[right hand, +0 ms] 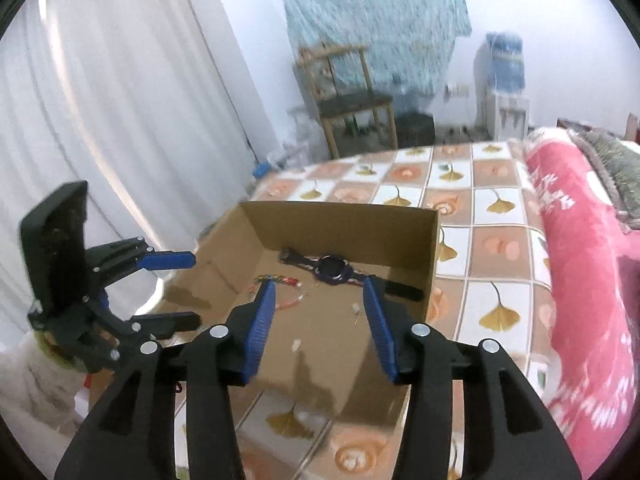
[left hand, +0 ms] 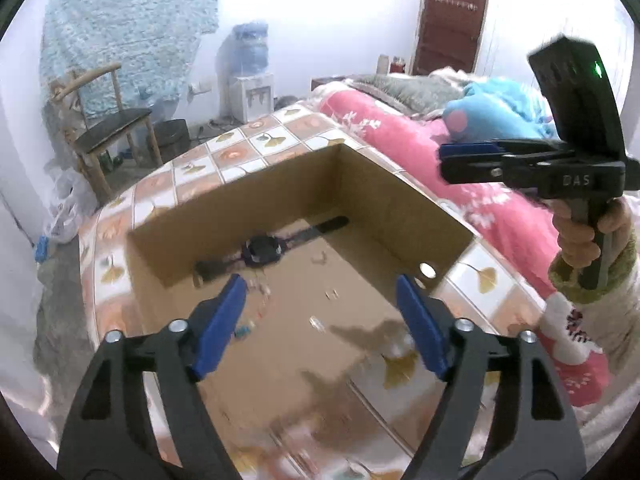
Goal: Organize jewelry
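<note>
both jaws apart, empty: left gripper point(left hand: 320, 312), right gripper point(right hand: 320, 312) above cardboard box point(left hand: 404, 196).

Left claw point(left hand: 320, 316) spread wide and empty, right claw point(right hand: 318, 320) part-open, empty

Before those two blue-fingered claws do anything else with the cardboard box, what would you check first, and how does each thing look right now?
1. Left gripper empty: ok, jaws apart, nothing between.
2. Right gripper empty: ok, open.
3. Watch inside the cardboard box: ok, lying by the far wall.
4. Beaded bracelet in box: ok.
5. Small loose pieces on the box floor: cannot tell what they are, too blurred.
6. Grippers clear of each other: ok.
</note>
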`<state>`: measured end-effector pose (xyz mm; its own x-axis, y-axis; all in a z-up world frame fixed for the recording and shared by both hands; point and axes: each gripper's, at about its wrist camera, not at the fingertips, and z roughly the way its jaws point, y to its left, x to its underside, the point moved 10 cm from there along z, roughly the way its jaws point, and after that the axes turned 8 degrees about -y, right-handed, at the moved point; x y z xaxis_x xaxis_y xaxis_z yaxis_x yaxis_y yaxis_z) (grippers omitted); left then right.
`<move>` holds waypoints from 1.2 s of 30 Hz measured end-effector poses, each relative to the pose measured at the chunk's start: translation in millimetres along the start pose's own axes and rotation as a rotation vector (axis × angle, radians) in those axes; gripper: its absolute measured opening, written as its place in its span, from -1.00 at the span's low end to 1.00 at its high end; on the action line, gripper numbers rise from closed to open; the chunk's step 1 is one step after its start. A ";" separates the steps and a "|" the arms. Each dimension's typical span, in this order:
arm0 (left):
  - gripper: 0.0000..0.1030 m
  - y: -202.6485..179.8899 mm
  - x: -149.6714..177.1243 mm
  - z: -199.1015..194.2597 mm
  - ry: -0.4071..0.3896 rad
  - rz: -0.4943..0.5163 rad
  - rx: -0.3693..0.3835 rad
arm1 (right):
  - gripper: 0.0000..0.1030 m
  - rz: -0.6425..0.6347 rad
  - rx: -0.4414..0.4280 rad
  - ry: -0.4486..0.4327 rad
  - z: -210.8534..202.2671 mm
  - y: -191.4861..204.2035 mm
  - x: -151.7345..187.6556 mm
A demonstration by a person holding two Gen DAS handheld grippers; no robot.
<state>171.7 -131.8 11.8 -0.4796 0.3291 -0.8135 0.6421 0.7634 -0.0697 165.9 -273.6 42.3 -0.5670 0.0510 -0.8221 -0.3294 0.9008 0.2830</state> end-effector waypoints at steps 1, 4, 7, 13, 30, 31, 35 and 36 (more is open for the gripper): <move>0.49 -2.1 9.2 -9.9 -0.013 -0.014 -0.002 | -0.07 0.004 -0.003 -0.011 -8.7 1.9 7.0; 0.53 -6.1 31.6 -30.4 -0.055 -0.035 -0.026 | -0.06 0.028 0.004 -0.017 -29.5 1.9 37.6; 0.53 -12.4 63.0 -40.5 -0.054 -0.077 -0.036 | -0.06 0.110 0.018 0.018 -36.5 -7.9 75.8; 0.53 -25.2 119.1 -22.3 0.024 -0.163 -0.023 | -0.06 0.282 0.037 0.145 -18.4 -23.7 153.8; -0.17 -96.5 126.4 62.4 0.036 0.076 0.026 | -0.52 0.064 0.170 0.227 36.3 -15.4 183.5; -0.23 -99.9 125.9 67.9 0.043 0.089 0.039 | -0.53 0.056 0.172 0.228 35.9 -15.9 183.0; -0.28 -105.1 126.4 84.6 0.076 0.110 0.057 | -0.53 0.070 0.161 0.229 40.5 -22.3 183.3; -0.28 -105.0 126.6 89.6 0.088 0.108 0.061 | -0.53 0.080 0.157 0.230 41.4 -24.3 183.7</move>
<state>97.2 -220.2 -135.6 -0.4547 0.4570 -0.7644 0.7265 0.6868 -0.0215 101.1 -268.3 -136.1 -0.7486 0.0419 -0.6617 -0.1656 0.9546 0.2478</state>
